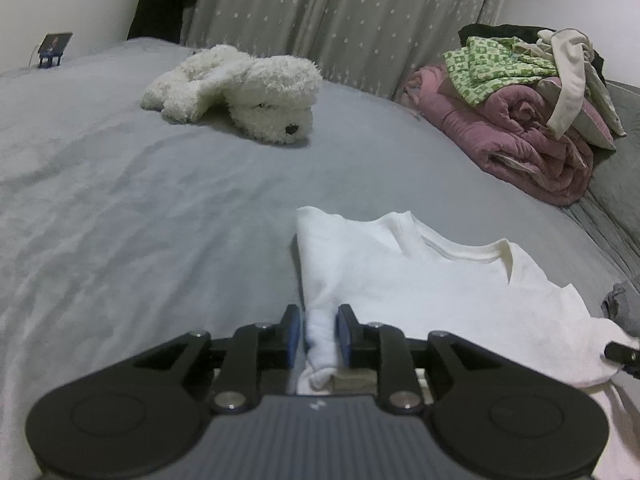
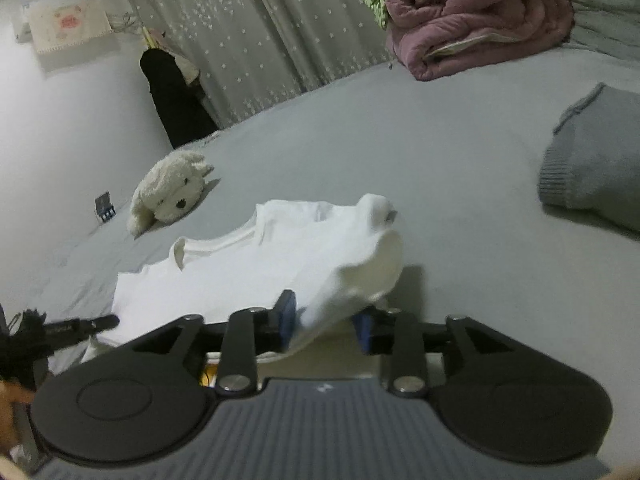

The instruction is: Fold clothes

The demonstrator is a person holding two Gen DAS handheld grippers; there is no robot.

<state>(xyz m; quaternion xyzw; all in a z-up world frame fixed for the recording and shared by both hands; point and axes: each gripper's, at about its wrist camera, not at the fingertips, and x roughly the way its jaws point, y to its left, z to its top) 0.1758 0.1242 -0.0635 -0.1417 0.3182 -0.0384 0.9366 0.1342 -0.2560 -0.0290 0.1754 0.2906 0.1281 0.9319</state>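
White t-shirt [image 1: 420,276] on grey bedsheet [image 1: 140,208]. White plush dog [image 1: 240,88], black nose. Pink-mauve quilt [image 1: 520,136], green/white patterned cloth [image 1: 492,64] on top. Grey curtain [image 1: 340,12] w/ small white stars. Grey knit sweater [image 2: 596,160]. Grippers black, blue pads [image 1: 344,336].

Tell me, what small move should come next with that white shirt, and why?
Probably draw both grippers back off the white T-shirt. Its left side already looks folded over on the grey bed, the right gripper stands open around a loose edge, and the left gripper barely pinches a bunched fold.
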